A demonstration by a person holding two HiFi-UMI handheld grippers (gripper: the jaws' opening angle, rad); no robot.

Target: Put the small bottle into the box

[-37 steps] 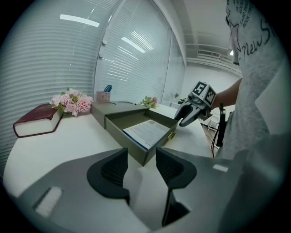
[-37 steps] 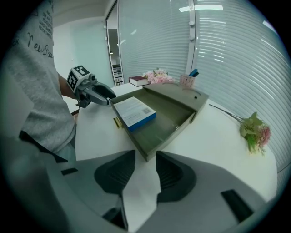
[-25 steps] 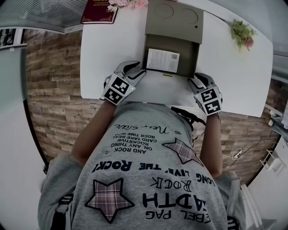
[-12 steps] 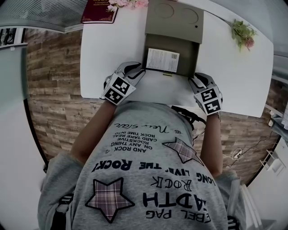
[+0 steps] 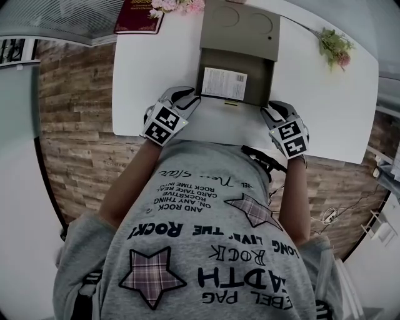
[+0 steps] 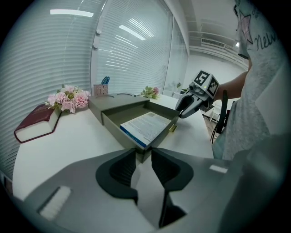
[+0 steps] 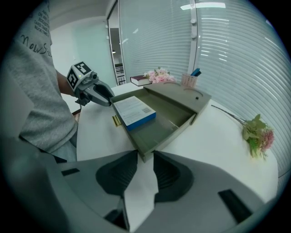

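Only the two gripper views show the pink pen cup (image 6: 101, 88) behind the box (image 5: 257, 81); the head view cuts it off. Each gripper view also catches the opposite tool across the box's front.

There is one box, one white-and-blue carton (image 5: 224, 83), one red book (image 5: 137, 15), one pen cup, two flower sprays and two tools, all on the white table (image 5: 156, 75).

The box lies open in the middle of the table. Its long axis runs from the near edge to the far edge, with the lid folded back towards the far edge. The carton lies flat in the tray's near left part.

The left tool (image 5: 195, 99) is clamped on the box's near left corner. The right tool (image 5: 267, 111) is closing, its pads on the near right corner. I cannot tell where the small bottle is.

The pink bunch (image 5: 178, 5) is beside the book at the far left corner, and the sprig (image 5: 334, 47) is by the far right corner.
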